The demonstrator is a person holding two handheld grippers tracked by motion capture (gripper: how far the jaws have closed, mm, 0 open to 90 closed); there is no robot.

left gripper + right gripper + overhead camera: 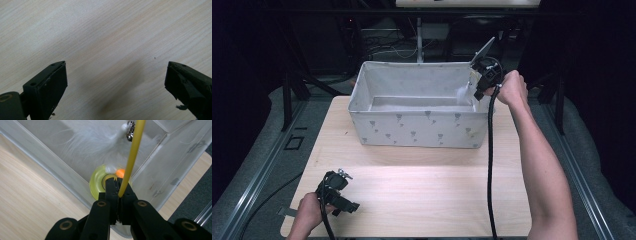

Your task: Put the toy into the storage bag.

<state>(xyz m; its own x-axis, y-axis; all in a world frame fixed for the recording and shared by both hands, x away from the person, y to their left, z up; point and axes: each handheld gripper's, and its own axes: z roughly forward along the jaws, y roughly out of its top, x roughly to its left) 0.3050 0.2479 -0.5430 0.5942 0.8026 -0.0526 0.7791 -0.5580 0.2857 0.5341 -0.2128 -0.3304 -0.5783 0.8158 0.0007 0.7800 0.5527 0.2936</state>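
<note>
Setting: dark room, 1 pale wood table [412,195], grey floor w/ rails either side. On table: 1 grey fabric bin [422,131], printed w/ small motifs, rectangular, open top, sat toward far edge. My right gripper [117,191] is up over bin's near-right corner, jaws pinched shut on 1 yellow wand [132,155], a thin flexible stick, held at its lower end. Wand carries 1 white feather tuft [95,143] and small metal bells [129,131], count approx 2, can't be sure; both hang inside bin. Under my jaws: 1 yellow-green disc [96,183], looks like wand's base, plus 1 orange bit [120,173] beside it; can't tell if separate item. My left gripper [343,204] is low at near-left of table, jaws wide apart, nothing btwn them, bare wood below. Risks, my judgement: grip is on a thin round stick, so it could twist or slip out if I tilt; feathers or bells could snag on bin's soft wall and drag bin, since left isn't bracing it; letting go from this height, disc may bounce off rim onto table.
</note>
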